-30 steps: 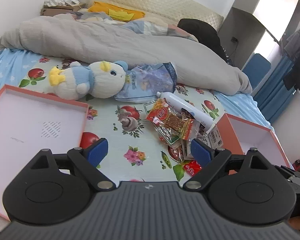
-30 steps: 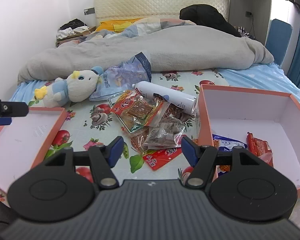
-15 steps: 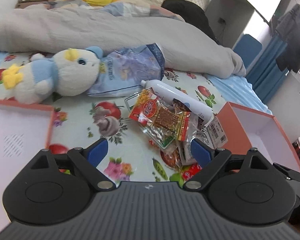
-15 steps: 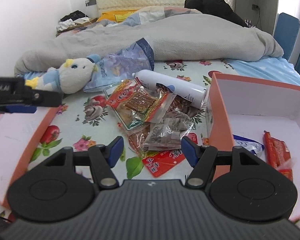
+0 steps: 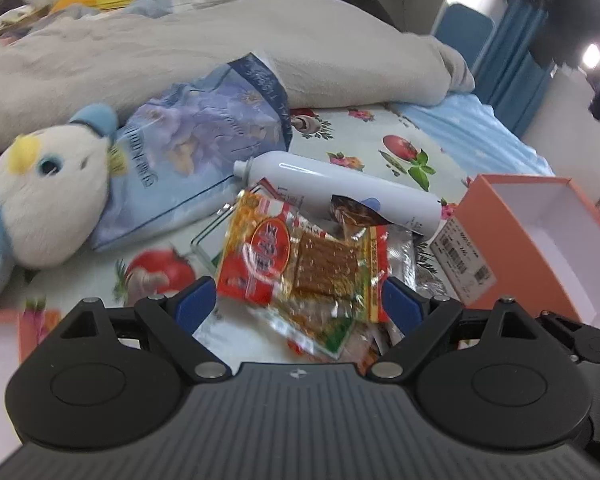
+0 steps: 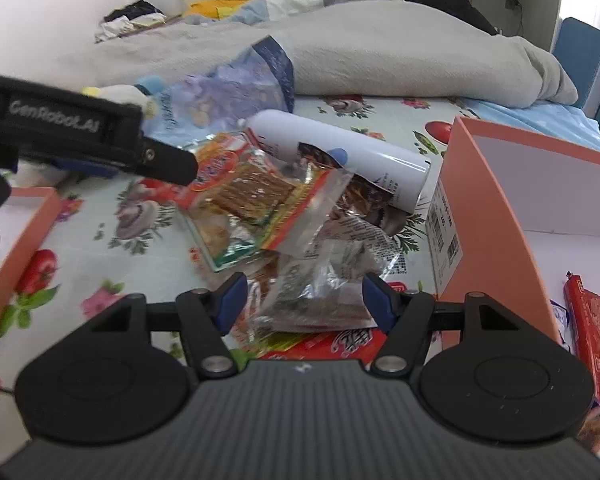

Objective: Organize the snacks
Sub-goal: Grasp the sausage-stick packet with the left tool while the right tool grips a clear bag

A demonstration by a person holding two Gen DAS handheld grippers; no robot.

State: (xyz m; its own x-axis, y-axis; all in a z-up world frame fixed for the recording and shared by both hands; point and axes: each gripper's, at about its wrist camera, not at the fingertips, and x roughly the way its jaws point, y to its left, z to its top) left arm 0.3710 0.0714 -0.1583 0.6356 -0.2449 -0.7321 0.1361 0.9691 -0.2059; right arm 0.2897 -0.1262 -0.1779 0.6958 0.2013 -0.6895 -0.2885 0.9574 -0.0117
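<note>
Your left gripper (image 5: 296, 306) hangs with its jaws wide and empty, the red-and-orange snack packet (image 5: 300, 260) just ahead of and between them on the bed. Your right gripper (image 6: 303, 296) has its jaws parted too, gripping nothing, over a clear foil packet (image 6: 324, 280). A few snacks already lie in the orange box (image 6: 492, 216) right of your jaws; most of the pile is left.

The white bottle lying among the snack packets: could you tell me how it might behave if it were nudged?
The white bottle lies on its side and looks round and smooth, so it would probably roll. A brown packet resting on it might damp that or slip off. Its glossy surface suggests it may be slippery.
</note>
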